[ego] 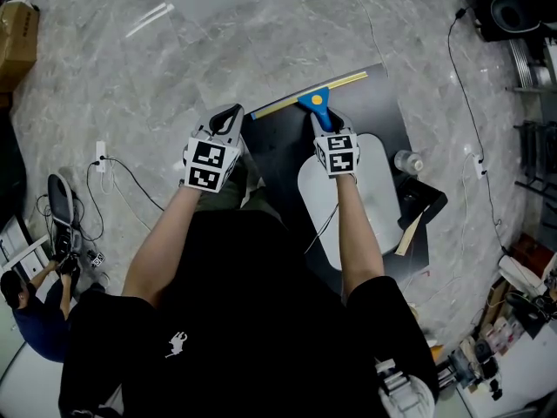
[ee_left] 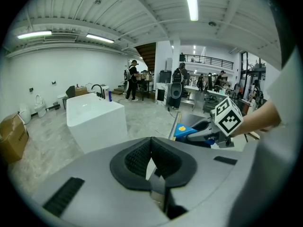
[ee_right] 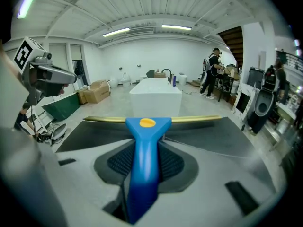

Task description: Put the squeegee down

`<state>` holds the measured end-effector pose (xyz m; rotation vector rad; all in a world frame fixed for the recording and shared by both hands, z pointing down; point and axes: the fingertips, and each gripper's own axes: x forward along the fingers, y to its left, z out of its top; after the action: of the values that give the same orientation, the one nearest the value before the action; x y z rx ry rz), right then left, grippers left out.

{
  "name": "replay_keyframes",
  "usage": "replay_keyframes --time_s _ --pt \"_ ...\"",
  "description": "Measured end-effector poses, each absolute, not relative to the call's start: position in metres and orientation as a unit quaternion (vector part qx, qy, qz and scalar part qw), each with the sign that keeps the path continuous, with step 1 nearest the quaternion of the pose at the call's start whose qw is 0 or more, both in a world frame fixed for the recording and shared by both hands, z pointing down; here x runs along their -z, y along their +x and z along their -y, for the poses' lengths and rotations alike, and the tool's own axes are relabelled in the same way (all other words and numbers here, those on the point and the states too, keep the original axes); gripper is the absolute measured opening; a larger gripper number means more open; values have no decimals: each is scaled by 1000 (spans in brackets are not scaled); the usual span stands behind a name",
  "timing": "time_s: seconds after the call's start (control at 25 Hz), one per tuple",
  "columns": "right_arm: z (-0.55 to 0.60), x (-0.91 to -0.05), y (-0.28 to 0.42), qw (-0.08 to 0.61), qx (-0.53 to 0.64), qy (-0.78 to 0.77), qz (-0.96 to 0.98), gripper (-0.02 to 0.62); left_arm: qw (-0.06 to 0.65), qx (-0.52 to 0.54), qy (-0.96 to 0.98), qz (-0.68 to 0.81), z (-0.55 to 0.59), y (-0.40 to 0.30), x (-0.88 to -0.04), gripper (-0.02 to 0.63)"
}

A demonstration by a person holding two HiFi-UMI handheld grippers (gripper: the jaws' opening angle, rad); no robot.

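Observation:
The squeegee (ego: 317,105) has a blue handle and a long brass blade (ego: 310,93). My right gripper (ego: 327,127) is shut on the handle and holds the blade just over the far edge of the black table (ego: 280,144). In the right gripper view the blue handle (ee_right: 144,150) runs out between the pads to the blade (ee_right: 194,119), which lies level across the table's edge. My left gripper (ego: 231,114) hovers left of the table, jaws closed with nothing between them. In the left gripper view its pads (ee_left: 138,156) meet, and the squeegee (ee_left: 182,129) shows to the right.
A white oval tray (ego: 374,200) and a clear bottle (ego: 407,161) sit on the black table. A white block (ee_left: 94,118) stands on the marble floor beyond. A cardboard box (ego: 16,35) is at far left, with cables and a seated person (ego: 30,313) at lower left.

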<state>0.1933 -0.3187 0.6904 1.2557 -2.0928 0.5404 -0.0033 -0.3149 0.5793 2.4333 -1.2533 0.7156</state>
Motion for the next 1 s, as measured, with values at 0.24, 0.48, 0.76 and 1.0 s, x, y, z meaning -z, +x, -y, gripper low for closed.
replay_keyframes --time_s 0.24,0.48,0.76,1.0 --pt "319 -694 195 335 -203 475 788 133 157 -257 851 430 314 0 -584 3" --pt "321 -699 194 347 -207 474 783 133 159 -256 852 429 318 -1 -584 3" --pt "322 -702 194 357 -219 469 777 133 163 -259 850 429 317 -5 -587 3" --pt "323 -702 195 359 -217 466 779 143 162 -252 851 432 316 -7 -586 3"
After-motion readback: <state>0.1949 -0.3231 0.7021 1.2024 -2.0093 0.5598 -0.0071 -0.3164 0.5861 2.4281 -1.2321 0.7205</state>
